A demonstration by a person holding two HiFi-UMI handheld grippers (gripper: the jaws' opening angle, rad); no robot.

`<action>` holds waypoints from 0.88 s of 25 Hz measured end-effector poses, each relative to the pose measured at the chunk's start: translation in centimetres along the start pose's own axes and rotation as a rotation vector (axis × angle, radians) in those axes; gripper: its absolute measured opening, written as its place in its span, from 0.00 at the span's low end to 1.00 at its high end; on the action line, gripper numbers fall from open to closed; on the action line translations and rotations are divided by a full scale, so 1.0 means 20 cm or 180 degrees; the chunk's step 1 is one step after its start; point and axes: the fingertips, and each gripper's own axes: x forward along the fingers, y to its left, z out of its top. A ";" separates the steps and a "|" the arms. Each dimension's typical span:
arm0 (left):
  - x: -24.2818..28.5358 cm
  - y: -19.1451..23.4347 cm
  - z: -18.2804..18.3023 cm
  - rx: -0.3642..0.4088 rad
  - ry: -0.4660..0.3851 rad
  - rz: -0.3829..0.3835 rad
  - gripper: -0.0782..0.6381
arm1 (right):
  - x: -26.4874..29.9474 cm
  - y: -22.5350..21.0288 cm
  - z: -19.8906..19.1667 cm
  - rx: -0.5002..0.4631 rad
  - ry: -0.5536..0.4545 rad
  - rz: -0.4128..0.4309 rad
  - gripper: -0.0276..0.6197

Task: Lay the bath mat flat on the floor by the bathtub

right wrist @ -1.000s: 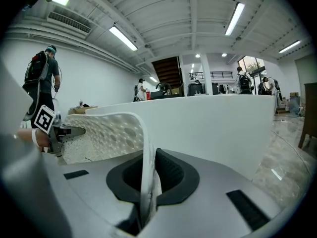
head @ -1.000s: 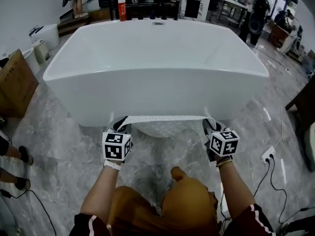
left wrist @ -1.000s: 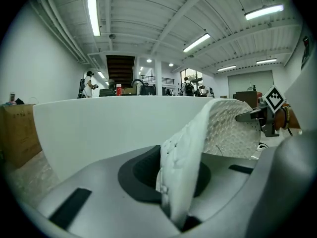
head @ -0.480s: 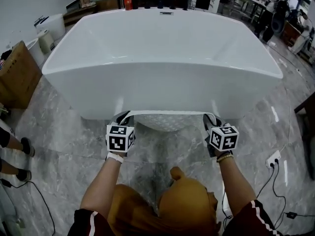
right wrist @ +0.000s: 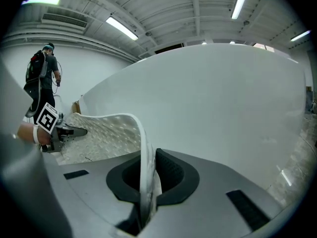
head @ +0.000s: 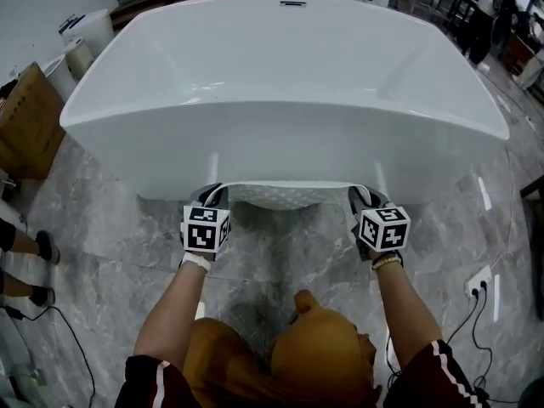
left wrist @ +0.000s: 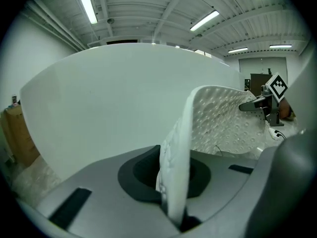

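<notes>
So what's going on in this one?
A person holds a white dimpled bath mat stretched between two hand-held grippers: the left gripper is shut on one end, the right gripper on the other. The mat hangs low, close in front of the white bathtub, over the grey marble floor, not yet lying flat.

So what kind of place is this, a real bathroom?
Probably a big hall or workshop, not a home bathroom: the bathtub stands on marbled floor under a ribbed ceiling with strip lights, and cables trail nearby.
</notes>
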 end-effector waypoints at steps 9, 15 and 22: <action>0.23 0.03 -0.10 0.0198 0.0012 0.0064 0.14 | 0.22 -0.09 -0.17 0.0035 0.0122 0.0123 0.09; 0.30 0.01 -0.26 0.0354 0.0203 -0.0050 0.15 | 0.27 -0.10 -0.31 -0.0008 0.0284 0.0223 0.09; 0.23 -0.06 -0.43 0.0359 0.0419 -0.0318 0.15 | 0.20 -0.06 -0.39 -0.0025 0.0425 0.0358 0.09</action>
